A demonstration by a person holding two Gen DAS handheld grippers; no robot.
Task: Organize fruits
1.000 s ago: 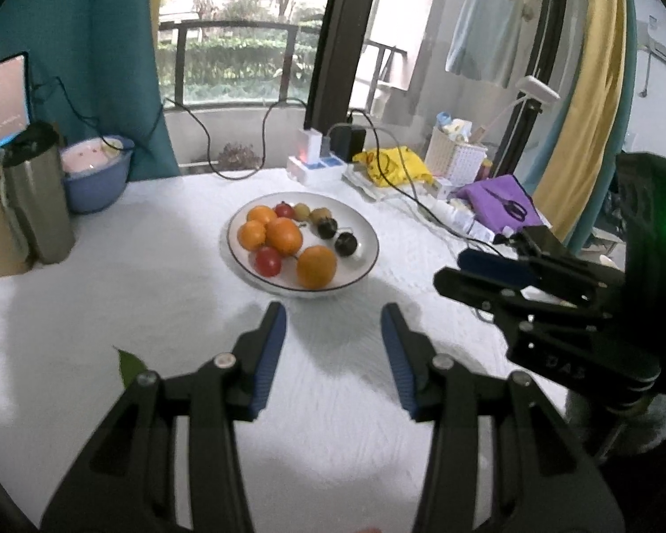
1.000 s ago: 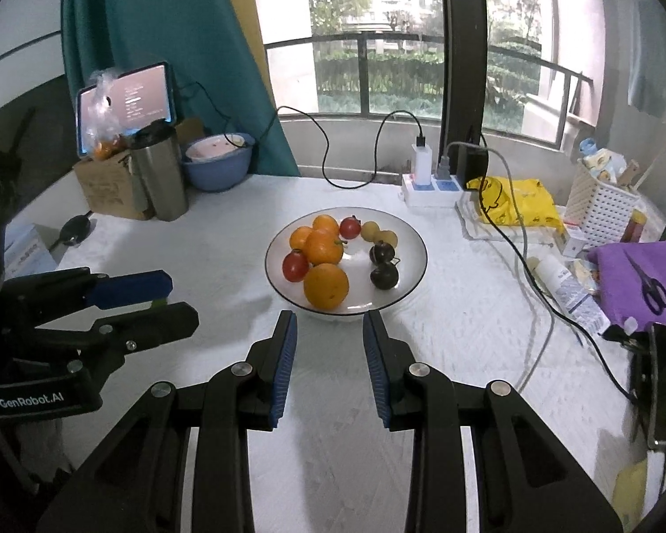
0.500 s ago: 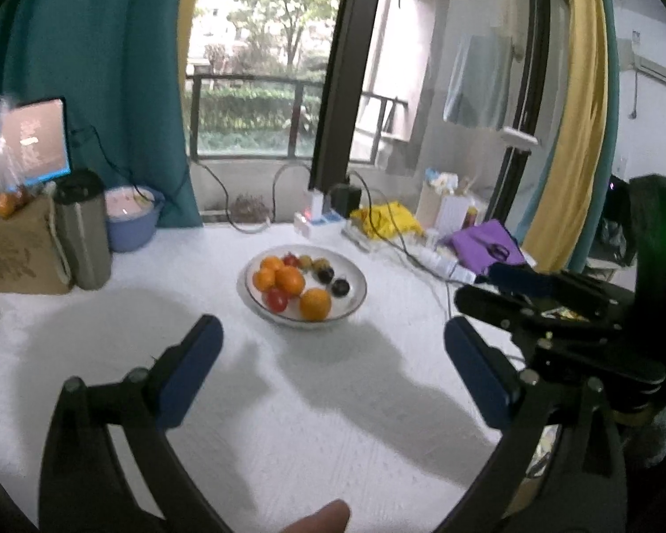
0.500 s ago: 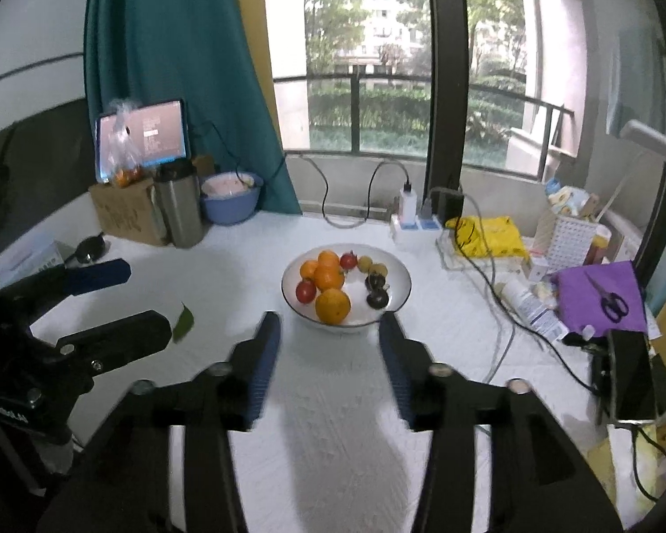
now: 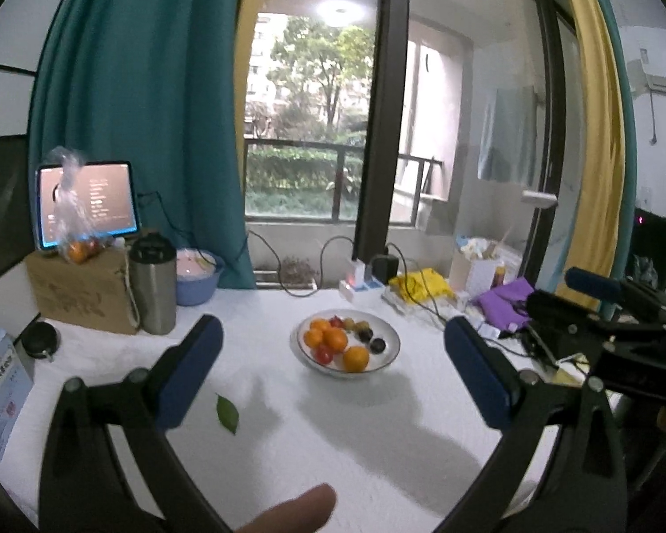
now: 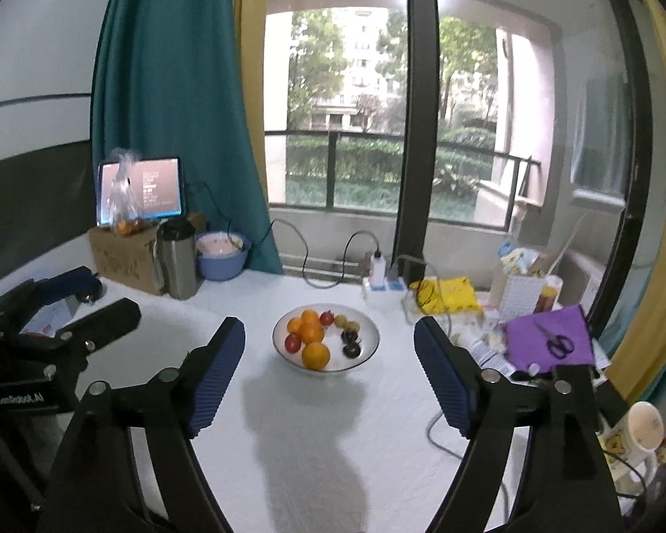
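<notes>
A white plate [image 5: 388,335] [image 6: 370,333] stands in the middle of the white table, holding several fruits: oranges [image 5: 355,358] [image 6: 315,355], red tomatoes [image 5: 324,355] [image 6: 293,343] and dark plums [image 5: 378,345] [image 6: 352,348]. My left gripper [image 5: 333,373] hovers well short of the plate, wide open and empty. My right gripper [image 6: 328,373] also hangs above the table short of the plate; its jaws are opening and nothing is between them. Each gripper shows at the edge of the other's view.
A green leaf [image 5: 227,413] lies on the cloth at front left. At the back left stand a steel flask [image 5: 153,284], a blue bowl [image 5: 197,276], a cardboard box [image 5: 82,293] and a tablet [image 5: 86,204]. Cables, a power strip [image 6: 384,286], a purple cloth with scissors [image 6: 550,342] and a mug [image 6: 641,428] crowd the right.
Both grippers have risen and drawn back from the plate, so it looks smaller. Both jaws have spread from nearly shut to wide apart.
</notes>
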